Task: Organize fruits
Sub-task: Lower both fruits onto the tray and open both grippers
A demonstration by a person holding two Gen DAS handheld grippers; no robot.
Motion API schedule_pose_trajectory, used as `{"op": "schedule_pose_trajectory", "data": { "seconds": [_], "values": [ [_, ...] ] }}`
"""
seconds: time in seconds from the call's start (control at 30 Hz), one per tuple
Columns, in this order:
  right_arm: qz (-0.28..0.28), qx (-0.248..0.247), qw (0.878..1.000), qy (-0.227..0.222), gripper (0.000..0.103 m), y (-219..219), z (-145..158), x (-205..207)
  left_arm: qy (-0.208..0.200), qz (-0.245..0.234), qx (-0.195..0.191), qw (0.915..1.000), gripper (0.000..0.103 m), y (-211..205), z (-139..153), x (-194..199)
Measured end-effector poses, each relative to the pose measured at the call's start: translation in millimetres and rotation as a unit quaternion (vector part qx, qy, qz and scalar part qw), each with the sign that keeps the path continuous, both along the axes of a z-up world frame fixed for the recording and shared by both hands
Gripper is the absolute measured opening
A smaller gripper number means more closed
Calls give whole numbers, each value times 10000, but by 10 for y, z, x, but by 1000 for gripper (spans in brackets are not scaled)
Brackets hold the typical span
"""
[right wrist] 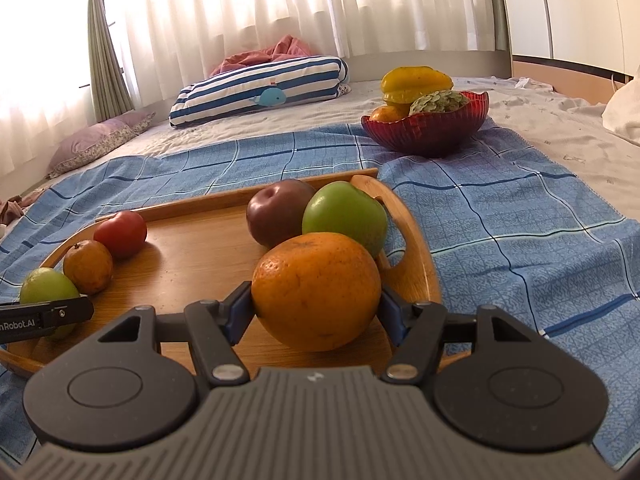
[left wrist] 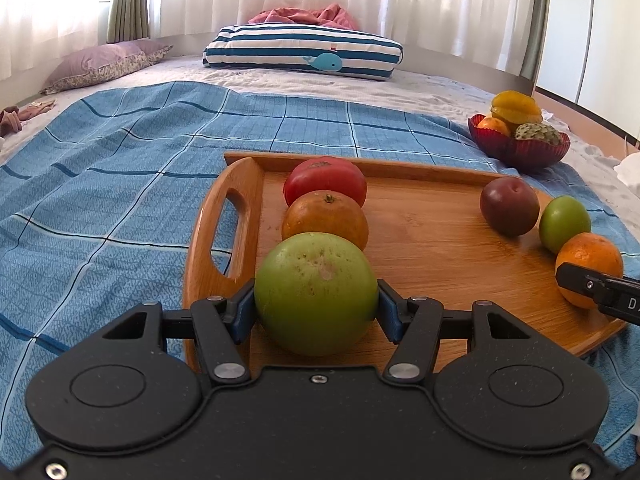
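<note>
We note both jaws clenched: left gripper [left wrist: 316, 312] on green guava [left wrist: 316, 294] at the tray's [left wrist: 432, 236] left end, right gripper [right wrist: 316, 310] on large orange [right wrist: 317, 290] at its right end.

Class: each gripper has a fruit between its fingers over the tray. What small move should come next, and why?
Probably lift both a little. The left gripper pinches the green fruit, the right gripper the orange, both low over the tray; the bowl lies beyond.
</note>
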State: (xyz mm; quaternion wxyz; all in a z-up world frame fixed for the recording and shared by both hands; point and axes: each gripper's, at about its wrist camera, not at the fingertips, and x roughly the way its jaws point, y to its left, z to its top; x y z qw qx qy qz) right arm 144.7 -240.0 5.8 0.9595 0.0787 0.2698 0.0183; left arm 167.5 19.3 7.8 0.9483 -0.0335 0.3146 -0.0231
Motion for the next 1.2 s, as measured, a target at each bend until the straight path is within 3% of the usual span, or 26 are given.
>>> {"op": "schedule_pose_trajectory", "data": {
  "seconds": [0.57, 0.67, 1.1, 1.2],
  "values": [
    [62, -225, 9996, 137, 71, 71, 43, 15, 74, 50, 12, 10000, 58, -14, -12, 33],
    [76, -216, 9997, 116, 77, 76, 61, -10, 105, 51, -23, 9999, 59, 1, -2, 23],
    [137, -345, 9993, 93, 90, 97, 120, -200, 145, -110, -82, 9998, 87, -35, 95, -146],
    [166, -389, 9991, 33, 91, 102, 139, -285, 106, -216, -154, 9996, 89, -21, 136, -245]
  ]
}}
